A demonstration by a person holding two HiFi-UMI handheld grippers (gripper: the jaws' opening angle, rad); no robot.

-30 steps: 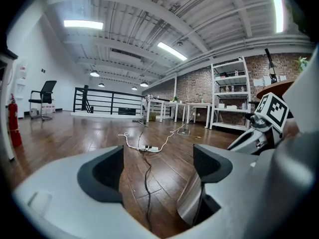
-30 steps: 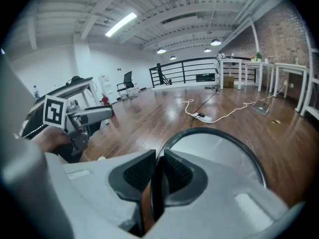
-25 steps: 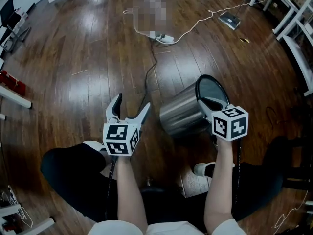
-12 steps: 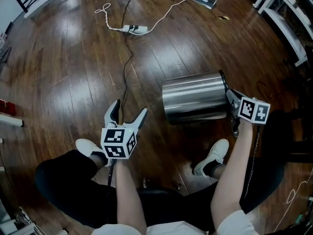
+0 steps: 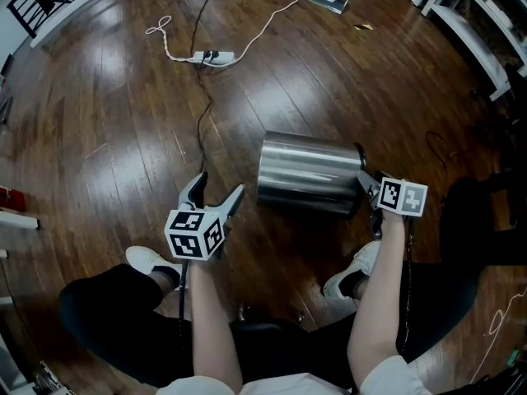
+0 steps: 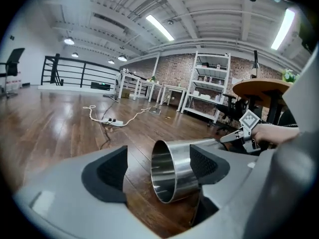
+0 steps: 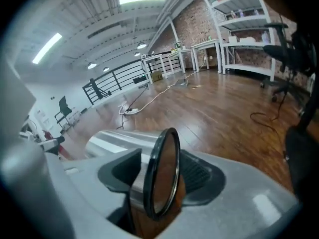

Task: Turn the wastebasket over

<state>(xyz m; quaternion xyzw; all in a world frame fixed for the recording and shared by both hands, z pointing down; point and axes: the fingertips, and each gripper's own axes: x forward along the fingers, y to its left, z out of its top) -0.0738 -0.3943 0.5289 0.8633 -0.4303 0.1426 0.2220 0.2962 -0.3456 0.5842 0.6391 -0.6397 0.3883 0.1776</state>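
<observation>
The steel wastebasket (image 5: 309, 171) lies on its side on the wooden floor, its black-rimmed mouth toward my right gripper (image 5: 367, 191). In the right gripper view the black rim (image 7: 160, 173) stands between the jaws of the right gripper (image 7: 162, 176), which are opening; one pad is outside the wall, the other inside the mouth. My left gripper (image 5: 220, 184) hovers left of the basket's base with nothing between its fingers, the jaws closing slightly but still wide. In the left gripper view, the left gripper (image 6: 159, 169) looks at the base end of the basket (image 6: 174, 176), a little way ahead.
A white power strip (image 5: 212, 57) with white and black cables lies farther out on the floor. A flat device (image 5: 329, 1) and white shelving (image 5: 473, 23) stand at the far right. The person's shoes (image 5: 150, 262) (image 5: 356, 275) are close behind the grippers.
The basket went from tilted with its mouth up to lying flat on its side. The right gripper sank with the rim and its jaws spread. The left gripper dropped lower.
</observation>
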